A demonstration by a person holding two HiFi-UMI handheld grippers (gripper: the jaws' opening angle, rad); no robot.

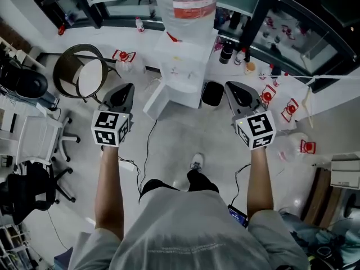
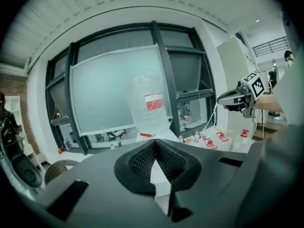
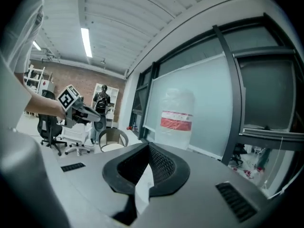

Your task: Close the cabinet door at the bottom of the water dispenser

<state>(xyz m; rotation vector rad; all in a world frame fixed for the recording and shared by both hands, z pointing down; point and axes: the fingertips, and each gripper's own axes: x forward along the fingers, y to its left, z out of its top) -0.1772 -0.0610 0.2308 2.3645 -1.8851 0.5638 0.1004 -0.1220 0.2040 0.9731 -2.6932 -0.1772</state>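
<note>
Head view looks steeply down on a white box-shaped water dispenser (image 1: 188,75) standing on the pale floor (image 1: 180,139) in front of a dark-framed window. A big clear plastic water bottle with a red label (image 1: 185,4) sits on top of it. At its foot the white cabinet door (image 1: 155,102) stands swung out toward the picture's left, away from the body, so the cabinet is open. A small black bin (image 1: 212,93) sits just beside the dispenser on the picture's right. The left claw (image 1: 125,89) and the right claw (image 1: 236,89) are held out on either side of the dispenser, neither touching it nor the door. In the left gripper view the black ribbed pads (image 2: 140,160) are pressed together with nothing pinched. The right gripper view shows the same: pads (image 3: 164,165) meeting at the tip, empty.
</note>
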